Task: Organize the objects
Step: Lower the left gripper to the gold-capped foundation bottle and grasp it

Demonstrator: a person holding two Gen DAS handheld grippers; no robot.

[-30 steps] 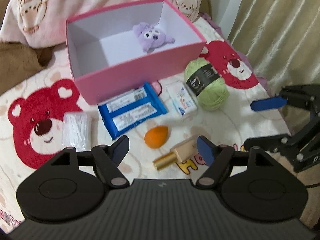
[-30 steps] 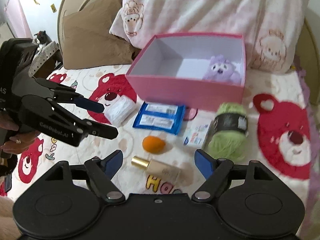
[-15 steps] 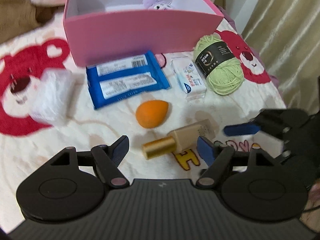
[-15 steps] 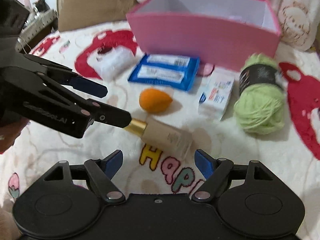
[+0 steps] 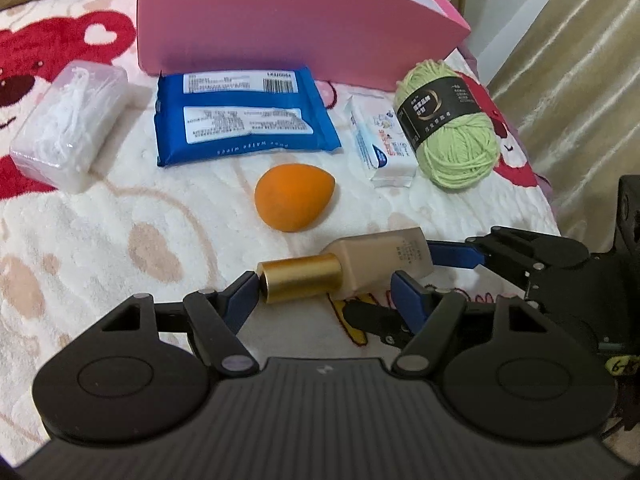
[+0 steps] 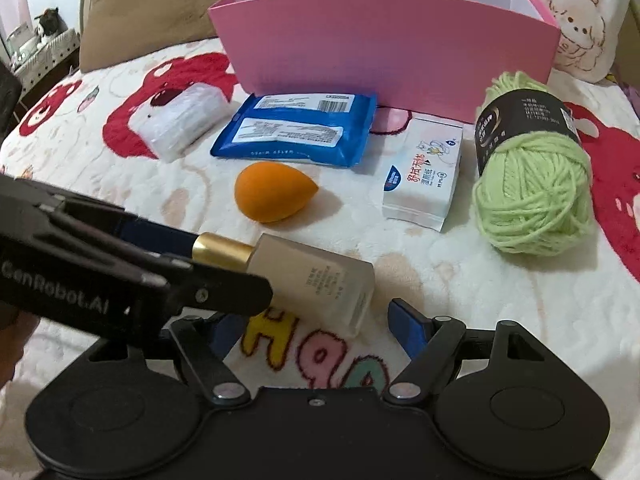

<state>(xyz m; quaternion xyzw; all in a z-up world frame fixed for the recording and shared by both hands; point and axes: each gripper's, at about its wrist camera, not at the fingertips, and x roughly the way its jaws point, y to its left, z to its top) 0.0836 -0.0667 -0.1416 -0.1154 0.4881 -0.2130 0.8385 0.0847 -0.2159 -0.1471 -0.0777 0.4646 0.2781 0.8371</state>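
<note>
A beige foundation bottle with a gold cap (image 5: 348, 266) (image 6: 304, 276) lies on the bear-print blanket. My left gripper (image 5: 324, 292) is open and low over it, with the cap end between its blue fingertips. My right gripper (image 6: 316, 320) is open, its fingers on either side of the bottle's base end. An orange makeup sponge (image 5: 294, 196) (image 6: 272, 192), a blue wipes pack (image 5: 244, 116) (image 6: 296, 130), a small tissue pack (image 5: 384, 144) (image 6: 424, 176), a green yarn ball (image 5: 452, 120) (image 6: 532, 176) and a clear plastic box (image 5: 68, 116) (image 6: 180, 116) lie before the pink box (image 5: 288, 24) (image 6: 384, 40).
Pillows (image 6: 152, 4) lean behind the pink box. A curtain (image 5: 580, 80) hangs at the bed's right edge. The right gripper's body (image 5: 560, 276) shows in the left wrist view, and the left gripper's body (image 6: 100, 268) crosses the right wrist view.
Both grippers have come down and forward to the foundation bottle from opposite ends. The pink box's inside and the purple plush have dropped out of sight.
</note>
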